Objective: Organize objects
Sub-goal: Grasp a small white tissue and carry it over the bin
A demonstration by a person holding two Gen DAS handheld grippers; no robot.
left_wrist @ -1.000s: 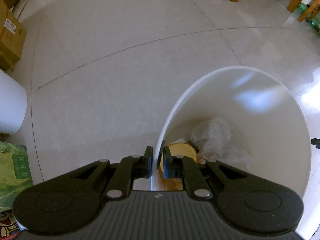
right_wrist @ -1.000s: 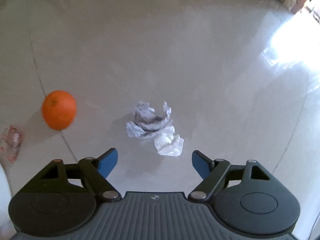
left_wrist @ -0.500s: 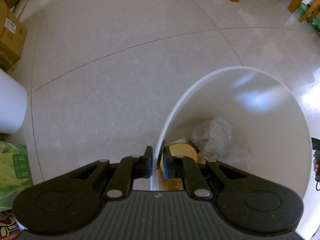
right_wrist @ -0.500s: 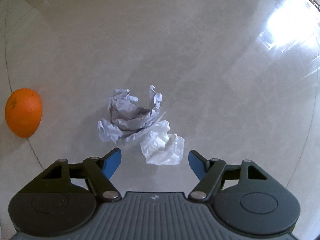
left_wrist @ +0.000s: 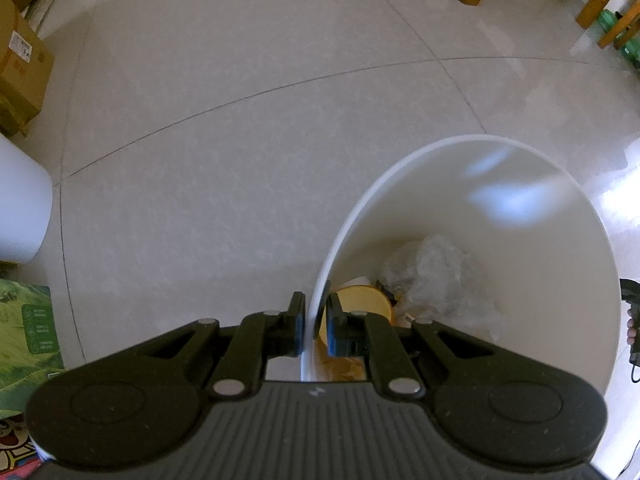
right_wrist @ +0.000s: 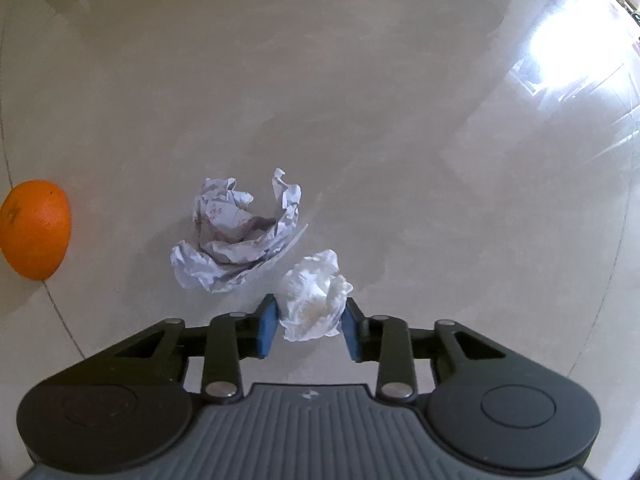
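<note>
the step in hand looked like the pickup of litter for the bin. the right gripper (right_wrist: 308, 322) pointed down at the floor (right_wrist: 360, 120), its jaws just closing around the tissue wad (right_wrist: 314, 296) until the blue pads met its sides. the crumpled paper (right_wrist: 236, 236) lay just beside it at eleven o'clock, the orange (right_wrist: 34, 228) well off at nine. the left gripper (left_wrist: 314, 320) pinched the rim of the white bin (left_wrist: 552, 280), which already held a plastic bag (left_wrist: 436, 276). next likely called for a firm squeeze, a lift, and a carry over the bin.
</note>
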